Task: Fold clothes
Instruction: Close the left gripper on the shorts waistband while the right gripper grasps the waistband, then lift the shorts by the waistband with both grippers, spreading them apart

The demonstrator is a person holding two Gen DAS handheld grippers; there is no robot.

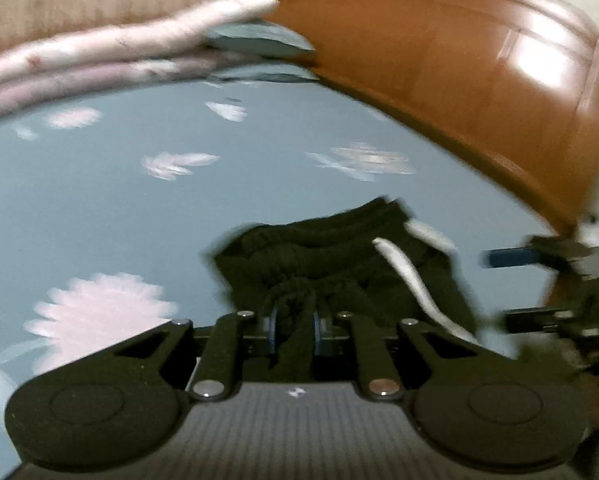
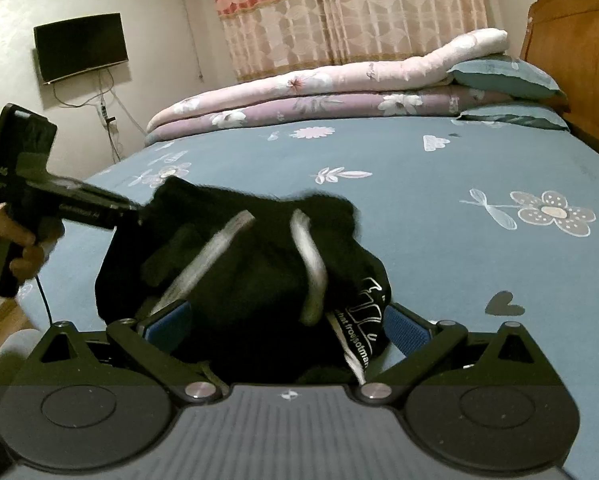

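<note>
The black garment (image 2: 259, 280), with white stripes and white lettering along one edge, sat bunched in a heap on the blue flowered bed sheet (image 2: 439, 168), near the front edge of the bed. In the left wrist view a gathered fold of it ran back between the fingers of the left gripper (image 1: 295, 330), which had closed on the cloth; its blue pads showed only as thin slivers on either side of the fabric. The right gripper (image 2: 287, 326) stood with its jaws wide apart, blue pads (image 2: 405, 330) showing on both sides, and the garment's bulk lay between them without being pinched. In the right wrist view the left gripper reached into the heap from the left, held by a hand (image 2: 7, 240). Beyond the garment, folded pink and lilac quilts (image 2: 319, 88) and blue pillows (image 2: 503, 74) were stacked along the far side, beside the wooden headboard (image 1: 459, 60). Both views were blurred around the cloth.
</note>
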